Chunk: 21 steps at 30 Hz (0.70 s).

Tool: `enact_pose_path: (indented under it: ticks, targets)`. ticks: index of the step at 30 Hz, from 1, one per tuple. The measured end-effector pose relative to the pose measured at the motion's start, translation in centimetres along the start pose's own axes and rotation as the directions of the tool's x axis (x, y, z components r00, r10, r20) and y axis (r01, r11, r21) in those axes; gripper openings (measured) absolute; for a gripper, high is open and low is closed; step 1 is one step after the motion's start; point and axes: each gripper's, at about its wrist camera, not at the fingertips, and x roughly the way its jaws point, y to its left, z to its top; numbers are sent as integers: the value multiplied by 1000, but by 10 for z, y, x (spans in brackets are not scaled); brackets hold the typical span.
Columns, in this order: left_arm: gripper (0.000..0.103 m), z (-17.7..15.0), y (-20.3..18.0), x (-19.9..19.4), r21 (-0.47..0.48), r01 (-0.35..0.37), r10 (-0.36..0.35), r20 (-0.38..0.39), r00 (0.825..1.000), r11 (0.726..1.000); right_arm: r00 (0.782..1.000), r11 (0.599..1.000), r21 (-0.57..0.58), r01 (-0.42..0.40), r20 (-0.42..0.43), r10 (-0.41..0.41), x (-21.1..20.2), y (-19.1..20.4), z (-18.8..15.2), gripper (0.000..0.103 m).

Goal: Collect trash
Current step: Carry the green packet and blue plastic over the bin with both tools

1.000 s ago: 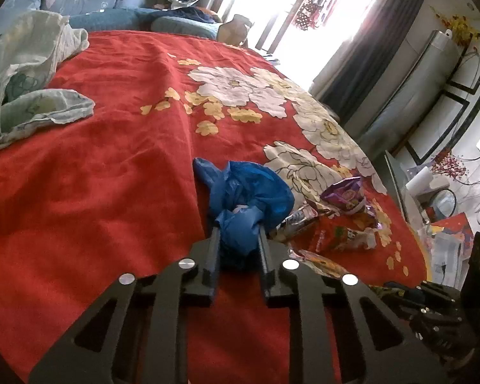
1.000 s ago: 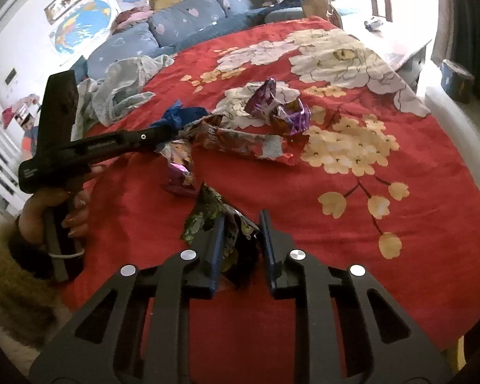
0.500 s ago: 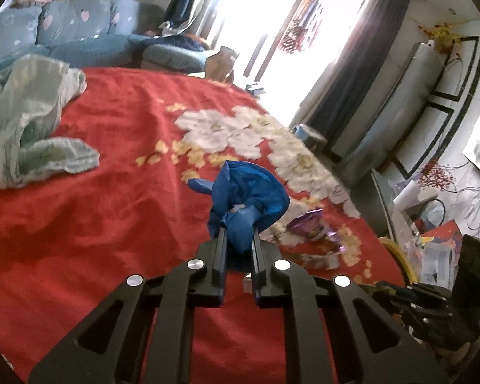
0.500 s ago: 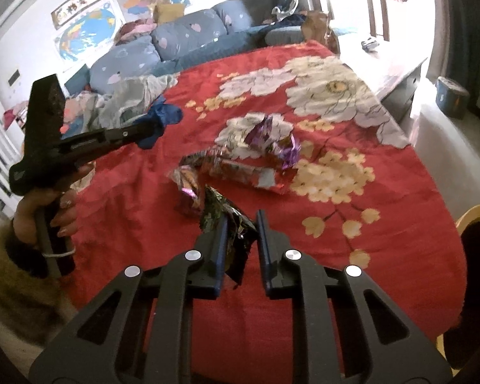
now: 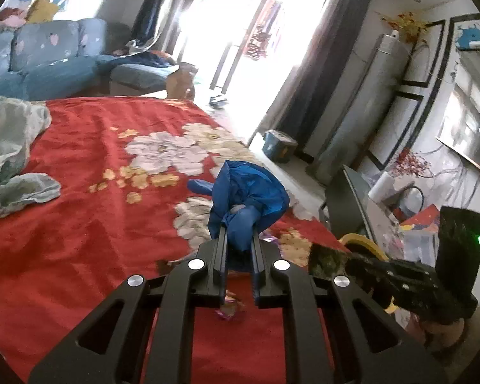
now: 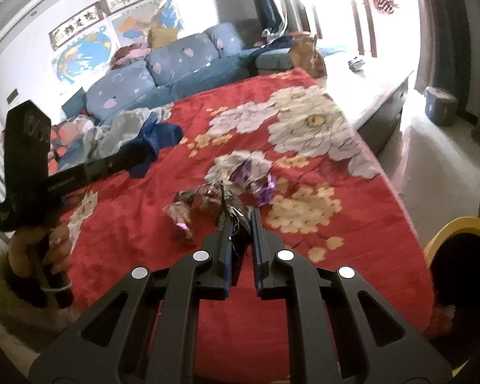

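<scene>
Left wrist view: a crumpled blue plastic bag point(image 5: 248, 198) is clamped between the jaws of the left gripper point(image 5: 239, 243) and held up off the red floral blanket point(image 5: 80, 224). To its right, a yellow-rimmed bin point(image 5: 364, 244) is partly seen.

Right wrist view: a dark crinkled foil wrapper point(image 6: 232, 214) is pinched in the right gripper point(image 6: 240, 224). Ahead of it, a purple foil wrapper point(image 6: 262, 185) and a reddish snack wrapper point(image 6: 188, 204) lie on the blanket, uncollected. Two pieces are judged picked but not binned; at least two remain.
</scene>
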Motion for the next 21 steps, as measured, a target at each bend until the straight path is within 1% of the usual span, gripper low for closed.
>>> enact_pose_path:
  ticks: [10, 21]
  targets:
    - [11, -3, -43, 3, 74, 70, -70, -4, 998, 995, 993, 996, 52, 70, 92, -74, -34, -31, 14, 6]
    - [10, -11, -82, 25, 127, 134, -128, -52, 990, 983, 974, 981, 140, 133, 165, -156, -65, -74, 20, 6]
